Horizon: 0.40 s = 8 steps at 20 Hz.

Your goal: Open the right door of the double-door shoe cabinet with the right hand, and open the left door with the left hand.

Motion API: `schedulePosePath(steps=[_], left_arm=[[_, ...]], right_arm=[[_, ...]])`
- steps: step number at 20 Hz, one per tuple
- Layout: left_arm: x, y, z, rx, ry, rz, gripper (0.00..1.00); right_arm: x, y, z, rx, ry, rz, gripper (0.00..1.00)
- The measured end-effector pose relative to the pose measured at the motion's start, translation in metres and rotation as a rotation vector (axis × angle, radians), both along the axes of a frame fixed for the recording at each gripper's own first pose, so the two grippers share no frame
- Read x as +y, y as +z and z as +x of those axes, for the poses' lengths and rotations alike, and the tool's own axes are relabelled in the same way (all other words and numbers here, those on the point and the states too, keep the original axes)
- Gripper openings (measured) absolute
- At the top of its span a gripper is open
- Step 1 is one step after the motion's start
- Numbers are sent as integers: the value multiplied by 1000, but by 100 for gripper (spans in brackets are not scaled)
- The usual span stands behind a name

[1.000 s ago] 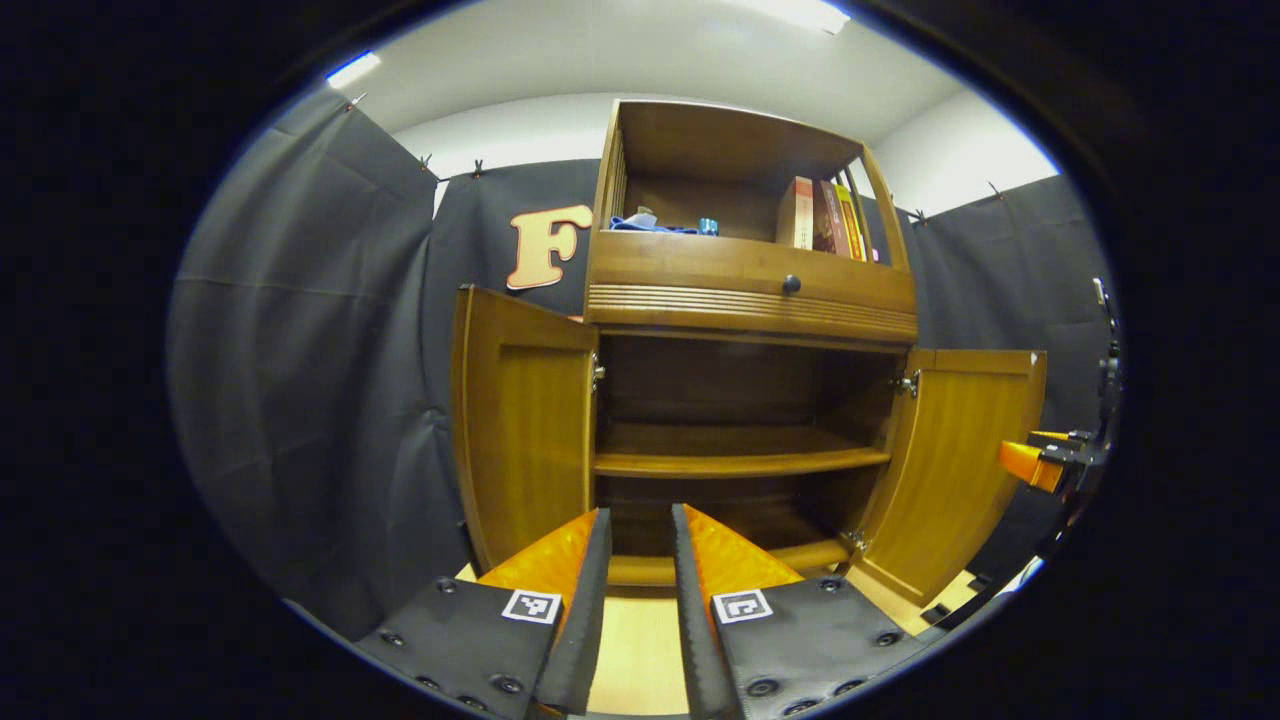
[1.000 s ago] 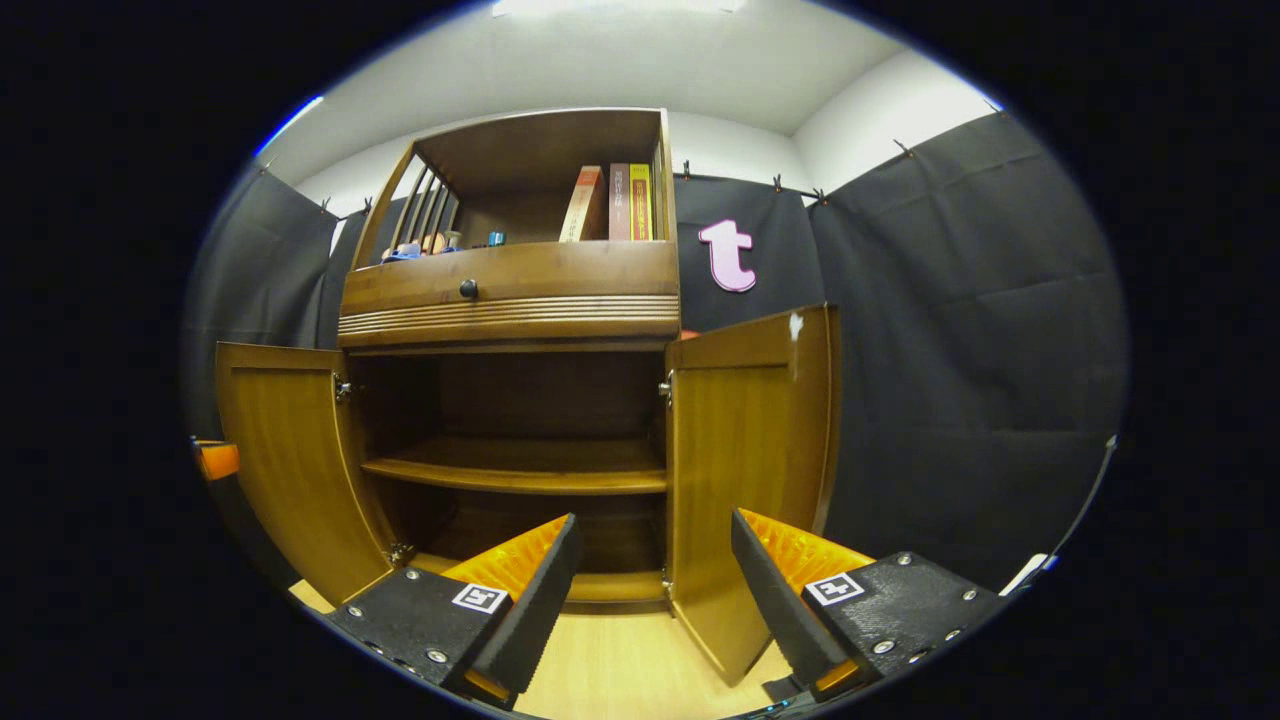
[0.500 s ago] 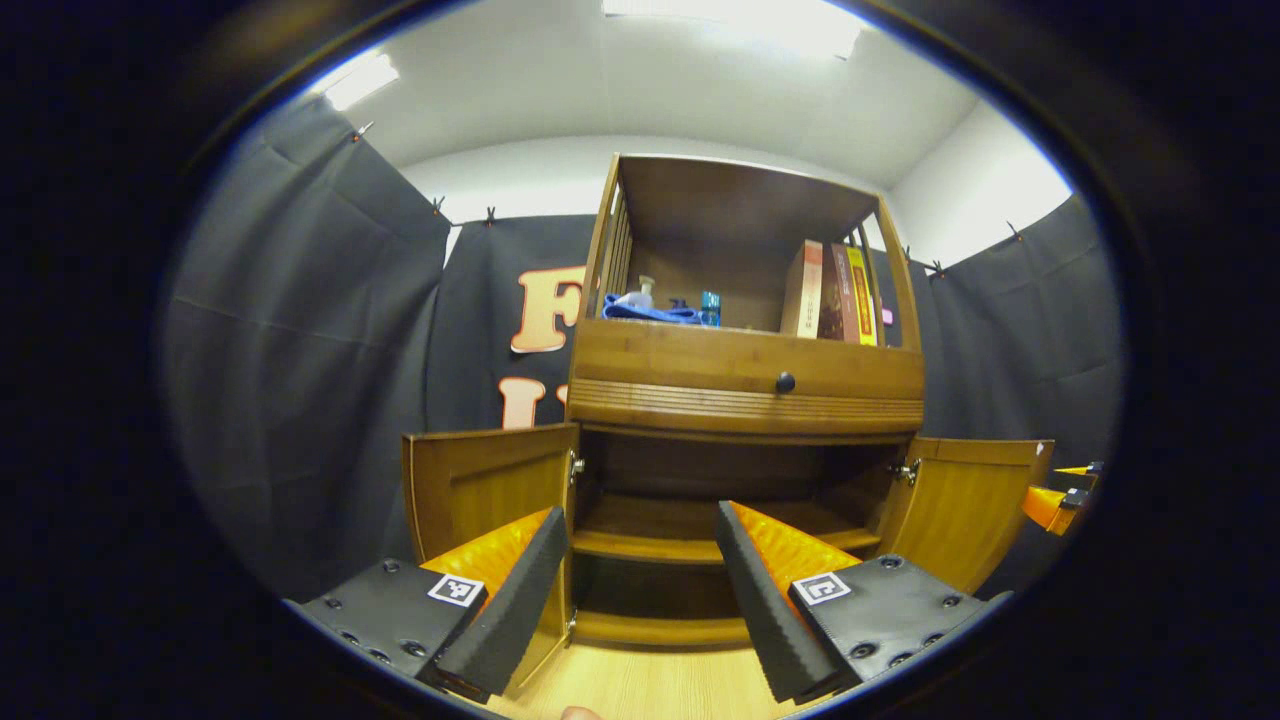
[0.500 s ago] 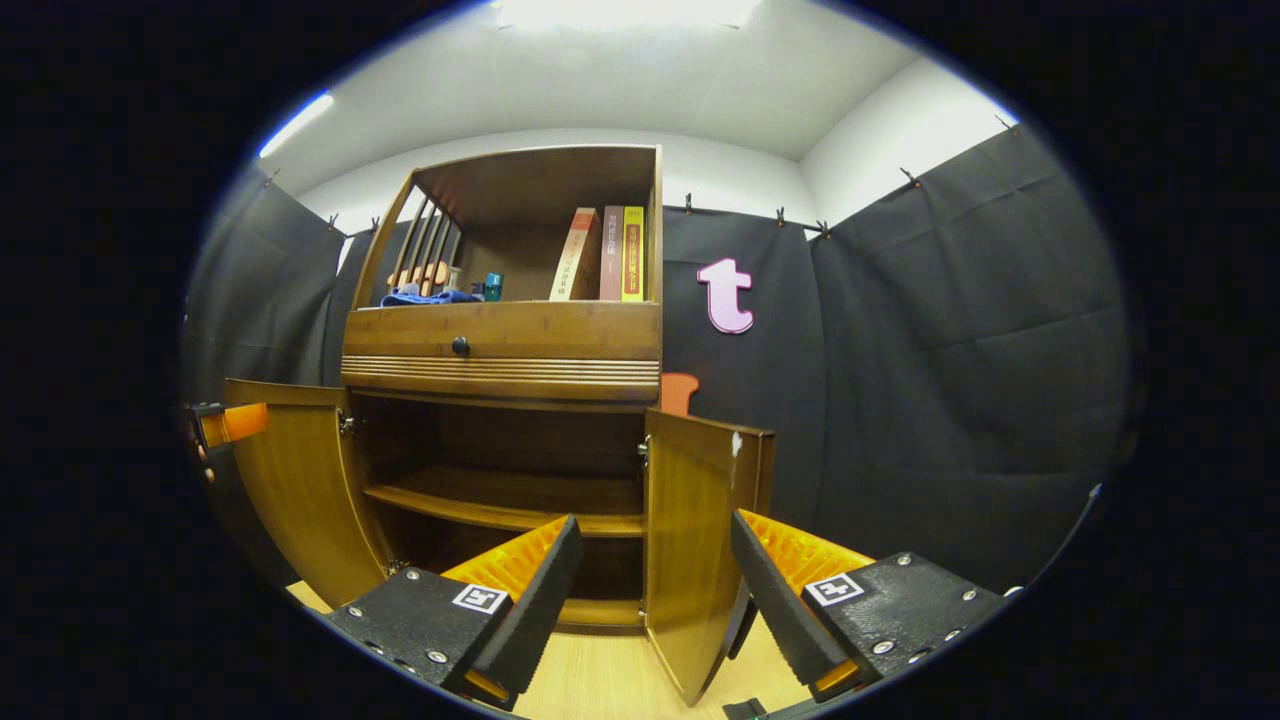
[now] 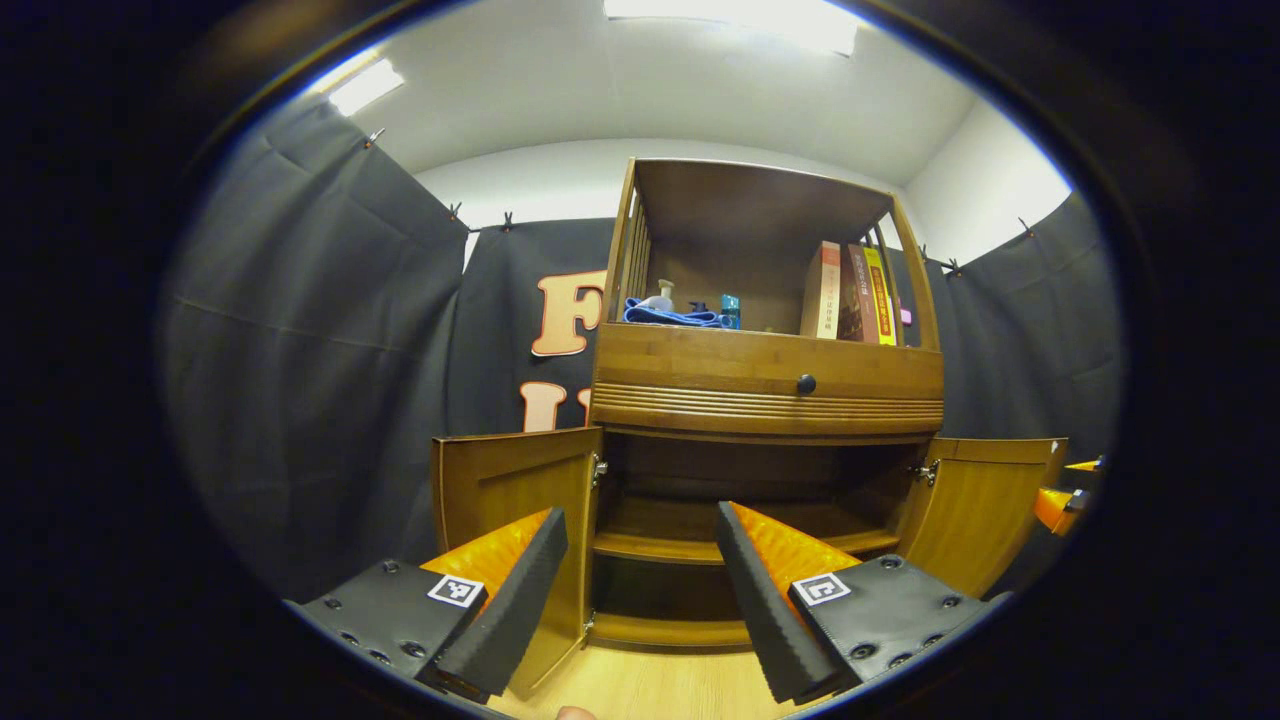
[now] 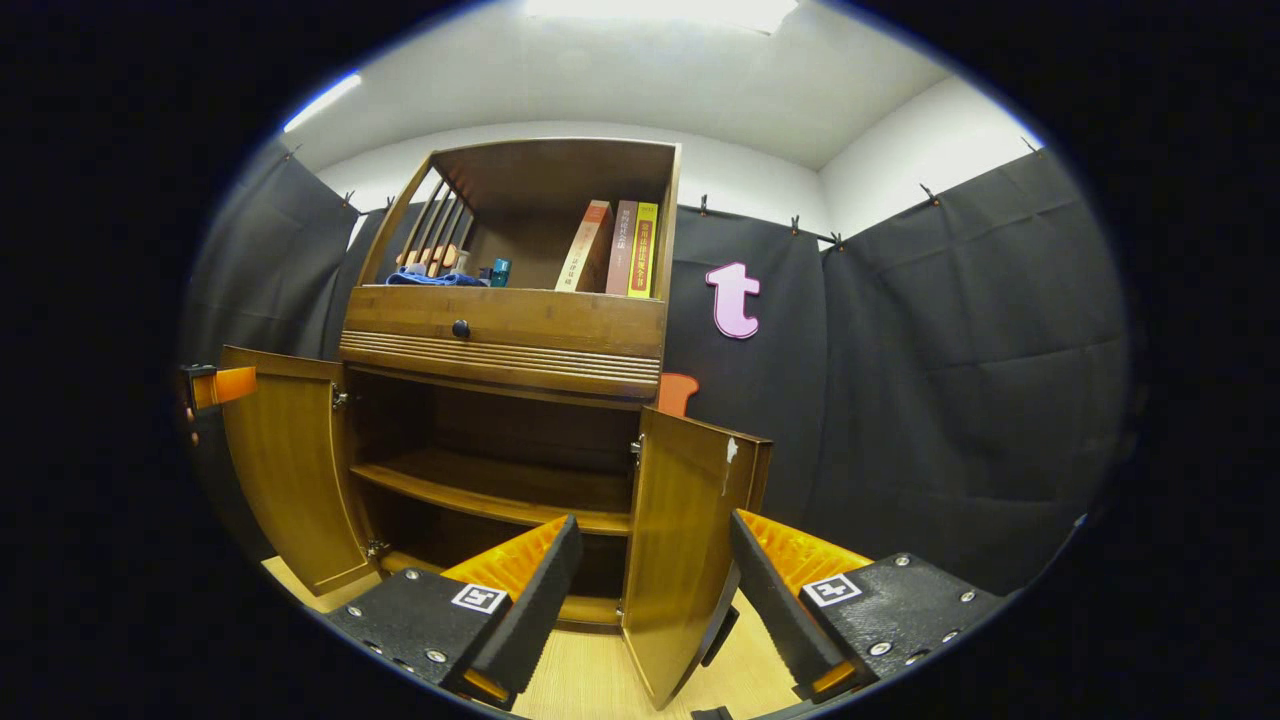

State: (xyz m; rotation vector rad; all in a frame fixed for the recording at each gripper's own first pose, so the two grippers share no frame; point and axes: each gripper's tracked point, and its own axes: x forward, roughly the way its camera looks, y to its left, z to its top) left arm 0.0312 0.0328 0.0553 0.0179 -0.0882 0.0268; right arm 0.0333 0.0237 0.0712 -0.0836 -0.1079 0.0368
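The wooden shoe cabinet [image 5: 765, 385] stands with both lower doors swung open. In the left gripper view the left door [image 5: 510, 500] stands out beside the left finger and the right door [image 5: 975, 510] angles out at the right. My left gripper [image 5: 640, 590] is open, holding nothing, a little way in front of the cabinet's shelves. In the right gripper view the right door [image 6: 685, 540] stands edge-on just beyond my open right gripper [image 6: 650, 590], not touched by either finger. The left door [image 6: 285, 470] is at the left, with the left gripper [image 6: 225, 385] at its top corner.
An open upper shelf holds books [image 5: 850, 305], a blue cloth [image 5: 675, 317] and small items above a drawer with a dark knob [image 5: 806, 383]. Black cloth walls close in on both sides. Pale wooden floor [image 6: 590, 680] lies in front of the cabinet.
My left gripper's fingers have spread apart from a narrow gap and the gripper has drawn back and tilted upward. The right gripper view has shifted slightly. Both doors stay open.
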Motion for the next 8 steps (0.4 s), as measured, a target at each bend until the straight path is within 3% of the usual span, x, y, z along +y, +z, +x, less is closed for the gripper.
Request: schedulePosePath(steps=[3, 4, 8], left_arm=[[10, 1, -5, 0, 20, 9, 95], [13, 3, -7, -1, 21, 10, 95], [19, 3, -11, -5, 24, 24, 95]], right_arm=[[7, 1, -1, -2, 9, 4, 92], [9, 1, -2, -3, 11, 6, 100], [16, 1, -3, -3, 16, 4, 100]])
